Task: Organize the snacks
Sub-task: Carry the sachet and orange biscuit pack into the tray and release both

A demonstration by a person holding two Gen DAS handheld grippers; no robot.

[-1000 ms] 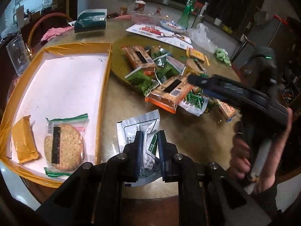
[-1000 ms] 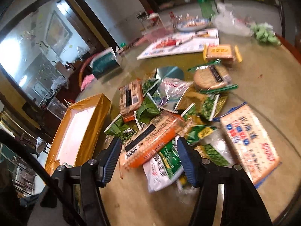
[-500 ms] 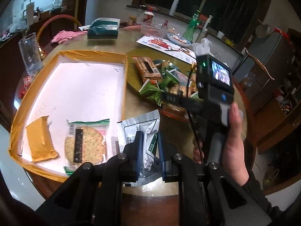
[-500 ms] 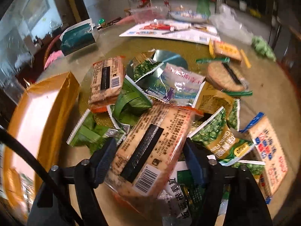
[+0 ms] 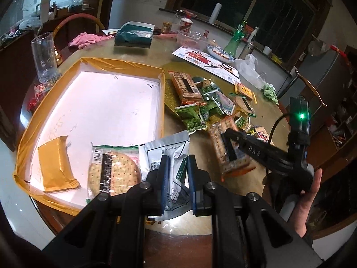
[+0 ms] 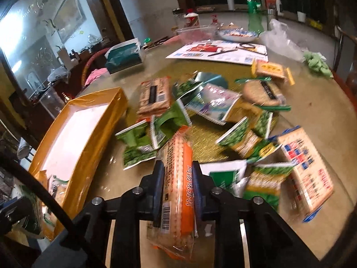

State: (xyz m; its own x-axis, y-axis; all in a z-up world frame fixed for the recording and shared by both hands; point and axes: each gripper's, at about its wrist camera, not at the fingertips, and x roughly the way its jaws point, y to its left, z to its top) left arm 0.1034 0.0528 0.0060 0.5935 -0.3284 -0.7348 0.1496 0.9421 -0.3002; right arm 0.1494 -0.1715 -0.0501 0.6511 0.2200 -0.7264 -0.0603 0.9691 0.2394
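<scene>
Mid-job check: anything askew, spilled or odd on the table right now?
No spill or damage shows. The snack pile lies jumbled and overlapping beside the yellow tray, as expected mid-sort. Only oddity: the white pouch in the left gripper overlaps the tray's edge and the round cracker.

- This is a home, most likely a dining room, seen at night.
- A big round table (image 5: 138, 53) stands in the middle, full of everyday things: a tissue box (image 5: 133, 36), a glass mug (image 5: 44, 55), a patterned plate (image 5: 219, 51) and a green bottle (image 5: 235, 39).
- A pink cloth (image 5: 86, 40) hangs on a chair beside the table.
- A framed picture (image 6: 69, 16) is on the wall, and the window (image 5: 276, 6) behind is dark.
- A fridge (image 5: 323, 76) stands in the corner.
</scene>
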